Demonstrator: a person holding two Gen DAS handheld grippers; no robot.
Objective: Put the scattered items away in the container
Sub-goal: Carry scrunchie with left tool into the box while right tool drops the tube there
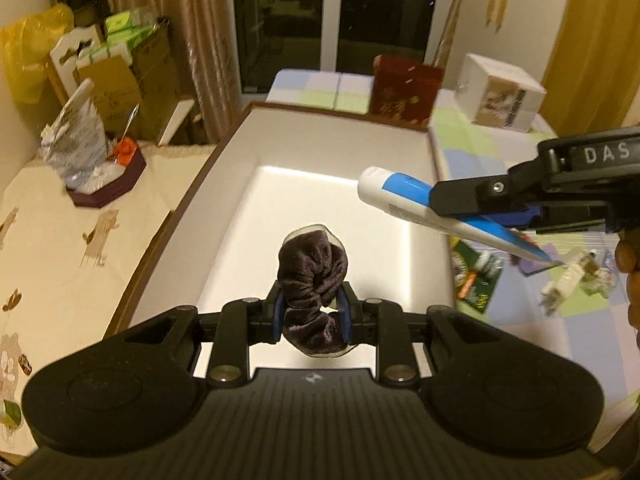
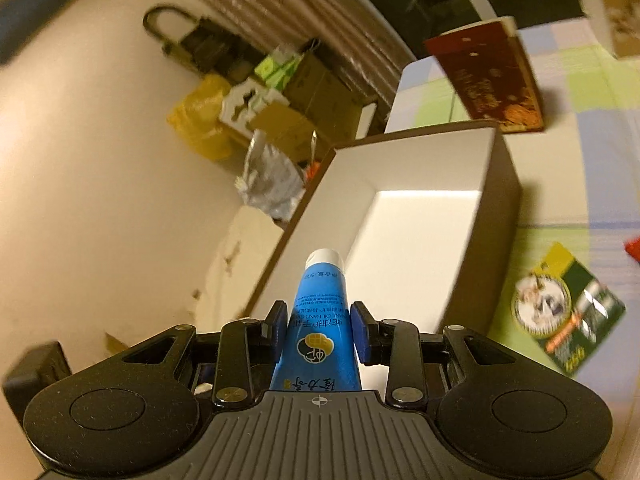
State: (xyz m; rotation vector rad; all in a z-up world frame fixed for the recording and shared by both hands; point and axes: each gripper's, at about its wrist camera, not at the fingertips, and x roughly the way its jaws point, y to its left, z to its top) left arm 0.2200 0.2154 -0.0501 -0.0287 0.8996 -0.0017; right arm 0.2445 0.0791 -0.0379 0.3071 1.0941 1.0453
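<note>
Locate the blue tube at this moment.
The blue tube is clamped in the right gripper, cap forward, over the right rim of the white box, right of the left gripper's scrunchie.

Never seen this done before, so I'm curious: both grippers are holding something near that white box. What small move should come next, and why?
Probably open the left gripper. It holds the dark scrunchie over the white box's interior, which looks empty, so letting go should drop it inside. The right gripper, clamped on the blue tube, is at the box's edge.
</note>
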